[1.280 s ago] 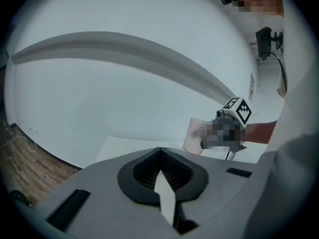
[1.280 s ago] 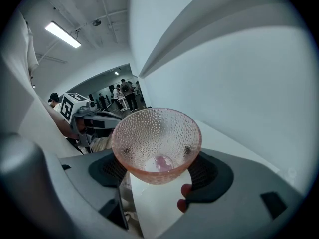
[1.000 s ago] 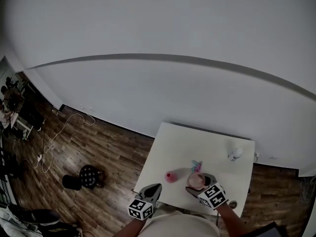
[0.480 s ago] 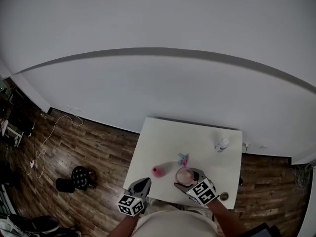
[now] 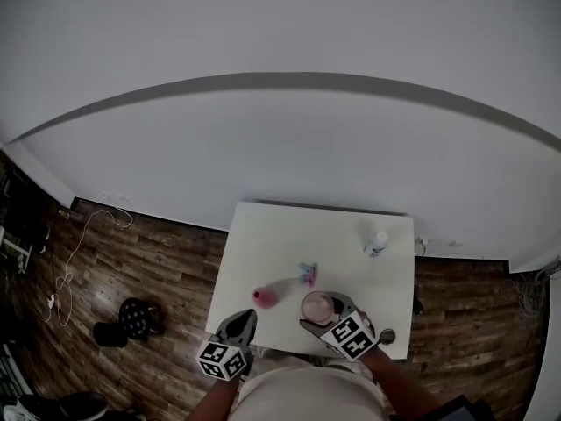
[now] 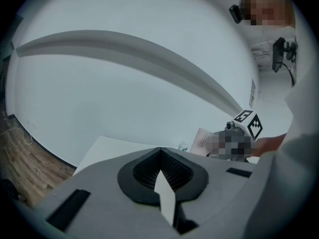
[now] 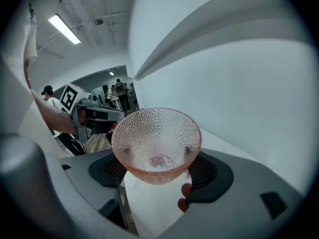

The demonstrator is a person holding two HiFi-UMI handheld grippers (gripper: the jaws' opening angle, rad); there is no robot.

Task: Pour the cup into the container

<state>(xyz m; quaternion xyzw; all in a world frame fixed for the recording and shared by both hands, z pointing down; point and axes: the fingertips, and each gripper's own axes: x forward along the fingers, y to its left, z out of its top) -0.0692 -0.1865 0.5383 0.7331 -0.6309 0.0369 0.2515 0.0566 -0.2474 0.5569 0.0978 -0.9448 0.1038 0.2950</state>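
Cup [image 7: 157,143] stays clamped in right hand-held gripper [image 7: 159,172], near container [image 5: 264,297].

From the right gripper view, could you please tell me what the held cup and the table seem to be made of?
Cup: pink-tinted clear glass or hard plastic, glossy; it is see-through with a pebbled, dimpled wall. Which of the two, the look leaves open. Table: smooth matte white top, probably laminate or painted board; no grain or shine shows.
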